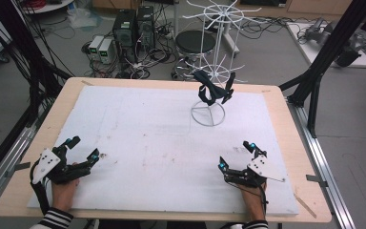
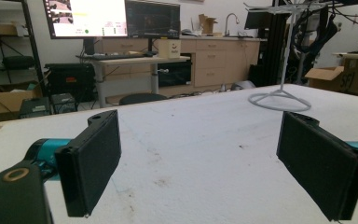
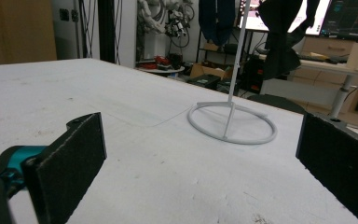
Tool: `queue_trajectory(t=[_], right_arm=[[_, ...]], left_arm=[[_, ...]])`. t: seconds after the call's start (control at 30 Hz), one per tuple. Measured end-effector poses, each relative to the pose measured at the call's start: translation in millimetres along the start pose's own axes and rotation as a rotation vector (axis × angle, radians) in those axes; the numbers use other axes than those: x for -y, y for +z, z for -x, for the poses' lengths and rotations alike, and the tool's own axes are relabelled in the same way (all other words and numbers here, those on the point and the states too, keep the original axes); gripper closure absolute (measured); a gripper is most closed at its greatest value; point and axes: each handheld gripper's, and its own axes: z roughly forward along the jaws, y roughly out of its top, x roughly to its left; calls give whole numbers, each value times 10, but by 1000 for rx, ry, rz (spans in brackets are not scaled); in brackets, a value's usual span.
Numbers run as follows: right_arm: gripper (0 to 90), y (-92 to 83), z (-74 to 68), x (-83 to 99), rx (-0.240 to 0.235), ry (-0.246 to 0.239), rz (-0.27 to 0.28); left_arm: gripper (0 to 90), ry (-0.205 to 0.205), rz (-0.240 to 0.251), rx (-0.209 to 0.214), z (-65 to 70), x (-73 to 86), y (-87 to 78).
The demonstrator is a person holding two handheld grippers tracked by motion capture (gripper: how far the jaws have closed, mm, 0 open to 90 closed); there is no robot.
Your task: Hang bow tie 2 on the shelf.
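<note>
**High view: both grippers wide open and empty, dark item hanging on the white rack ahead**

High view shows the left gripper [image 1: 82,149] low on the near left part of the white board [image 1: 138,138], its jaws spread wide with nothing between them. The left gripper view confirms it: bare stained board lies between the two black pads [image 2: 95,161], and the gap is broad.

The right gripper [image 1: 237,154] rests on the near right part of the board, also spread wide and holding nothing. In the right gripper view its jaws frame open board, with the ring base [image 3: 232,122] of the wire rack [image 1: 215,62] ahead of it and a little to the right of centre.

Ahead of both grippers, well apart from each, the white wire rack stands upright on its round base, nearer the right gripper than the left. A dark fabric item [image 1: 213,88] hangs from a lower arm of the rack, above the base ring. Its long axis runs roughly downward with a slight tilt; what sort of item it is cannot be told.

Between the grippers and the rack the board is bare apart from faint marks, so open room lies forward of both. Outside each gripper a strip of the wooden table [image 1: 286,129] shows past the board's edge; the table's near edge lies just behind the hands. Black frame posts [image 1: 314,90] rise beyond the table's far right corner.
</note>
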Motion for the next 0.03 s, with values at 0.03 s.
queue_trajectory(t=[0.03], right_arm=[[7, 0, 0, 0, 0, -2, -1]], left_arm=[[142, 1, 2, -2, -1, 0, 1]])
